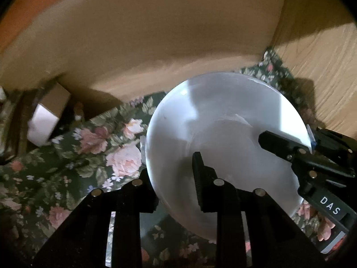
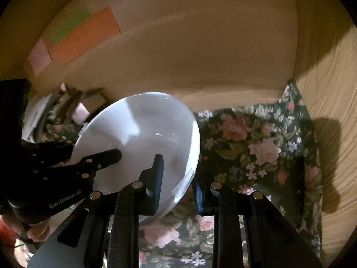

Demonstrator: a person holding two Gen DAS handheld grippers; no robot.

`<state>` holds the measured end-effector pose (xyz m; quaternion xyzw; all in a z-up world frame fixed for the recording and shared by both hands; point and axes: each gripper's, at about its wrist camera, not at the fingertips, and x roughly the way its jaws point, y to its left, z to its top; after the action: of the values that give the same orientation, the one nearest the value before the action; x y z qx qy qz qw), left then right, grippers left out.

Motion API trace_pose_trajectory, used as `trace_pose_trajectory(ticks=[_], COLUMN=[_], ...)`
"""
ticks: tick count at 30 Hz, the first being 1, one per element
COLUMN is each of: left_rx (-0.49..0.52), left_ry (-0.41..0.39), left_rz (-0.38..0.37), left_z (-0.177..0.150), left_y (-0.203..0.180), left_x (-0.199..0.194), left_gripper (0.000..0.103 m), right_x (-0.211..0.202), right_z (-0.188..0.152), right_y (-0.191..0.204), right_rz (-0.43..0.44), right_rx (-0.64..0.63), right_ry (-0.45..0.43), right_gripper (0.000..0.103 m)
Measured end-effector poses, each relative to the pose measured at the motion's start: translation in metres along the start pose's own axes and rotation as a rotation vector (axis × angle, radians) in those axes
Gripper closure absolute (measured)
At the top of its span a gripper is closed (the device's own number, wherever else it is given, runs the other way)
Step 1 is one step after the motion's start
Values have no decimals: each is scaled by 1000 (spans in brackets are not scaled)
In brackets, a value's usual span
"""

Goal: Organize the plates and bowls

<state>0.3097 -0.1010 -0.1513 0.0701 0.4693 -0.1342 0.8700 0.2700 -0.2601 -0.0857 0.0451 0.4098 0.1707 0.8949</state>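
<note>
A flowered cloth [image 1: 93, 156] covers the tabletop, dark green with pink roses, and wooden walls [image 1: 156, 44] close it in behind and on one side. Above the cloth a white bowl [image 1: 223, 134] is held tilted, its hollow turned toward both cameras, clear of the cloth as far as the views show.

The left gripper [image 1: 174, 183] has its fingers nearly closed over the bowl's rim: one finger [image 1: 200, 174] lies inside against the white wall, the other sits outside behind the edge. The right gripper [image 2: 178, 192] clamps the opposite rim the same way, one blue-padded finger [image 2: 157, 178] inside the bowl and the other outside, with a piece of clear tape [image 2: 183, 185] on the rim between them. Both grips are narrow and tight on the thin wall.

A small cardboard box [image 1: 49, 114] lies at the far left by the wall. Coloured paper sheets [image 2: 75, 35] are stuck on the back wall.
</note>
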Motion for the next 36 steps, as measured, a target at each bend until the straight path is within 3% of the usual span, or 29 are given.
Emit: trace_pose_trajectory(ticks=[13,36], left_rx=[-40,-163], left_ry=[-157,-264], left_rz=[22,108], left_z=[-15,-87], left_y=[9,50], left_x=[-71,-148], left_gripper=[77,77], right_x=[-40,-57], right_z=[0,-30], right_y=[32,106], right_rz=[35,165], right_rx=[-67,-185], right_ry=[-112,-141], right_gripper=[81,81])
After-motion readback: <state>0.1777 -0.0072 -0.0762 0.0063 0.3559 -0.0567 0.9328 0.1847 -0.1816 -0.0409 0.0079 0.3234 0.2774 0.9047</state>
